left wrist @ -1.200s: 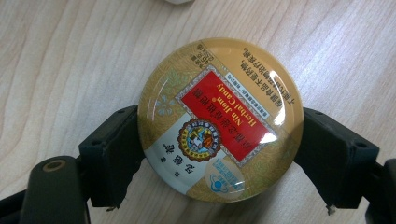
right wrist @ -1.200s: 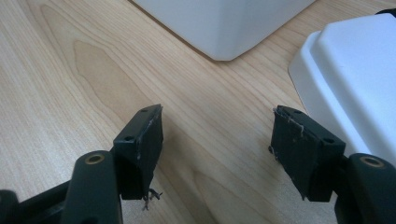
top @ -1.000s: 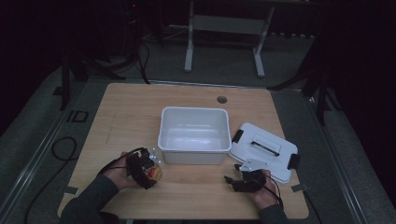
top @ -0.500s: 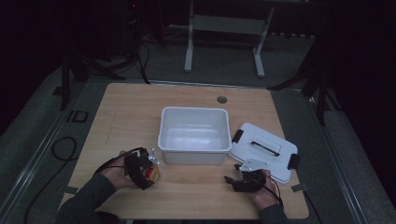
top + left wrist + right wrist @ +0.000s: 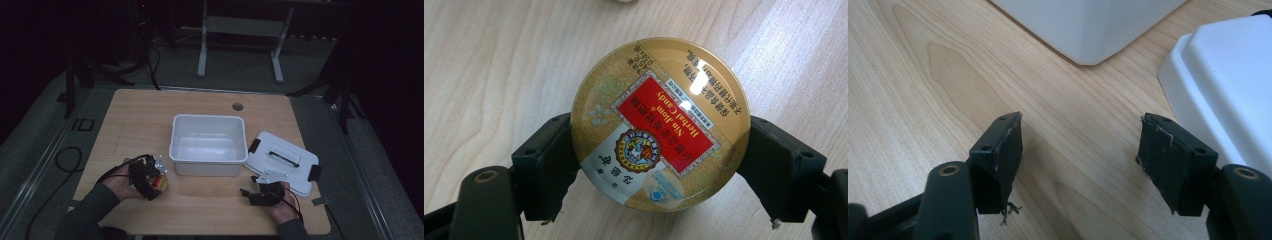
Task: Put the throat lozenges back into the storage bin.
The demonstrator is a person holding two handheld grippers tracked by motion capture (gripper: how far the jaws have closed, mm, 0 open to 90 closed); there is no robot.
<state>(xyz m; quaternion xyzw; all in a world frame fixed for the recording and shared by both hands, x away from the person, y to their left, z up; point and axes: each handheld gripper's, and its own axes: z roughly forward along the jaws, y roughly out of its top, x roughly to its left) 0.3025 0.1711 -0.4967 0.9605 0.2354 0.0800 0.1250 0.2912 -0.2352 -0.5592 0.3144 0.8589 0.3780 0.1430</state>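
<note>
A round gold candy tin [image 5: 659, 125] with a red label sits between the two black jaws of my left gripper [image 5: 660, 145], which press on its left and right rims; it is held just above the wooden table. From above, the left gripper [image 5: 150, 179] with the tin [image 5: 160, 182] is at the table's front left, beside the white bin [image 5: 208, 145]. My right gripper [image 5: 1080, 150] stands open over bare wood, nothing between its jaws. In the high view the right gripper [image 5: 256, 193] rests near the front edge, just in front of the white lid [image 5: 283, 161].
The open white bin stands mid-table, its corner [image 5: 1088, 30] ahead of the right gripper. The flat lid [image 5: 1228, 85] with black latches lies to its right. A round cable hole [image 5: 238, 106] is at the table's back. Dark floor and a stand lie beyond.
The left gripper with the tin has shifted slightly toward the front left. The right gripper has stayed in place.
</note>
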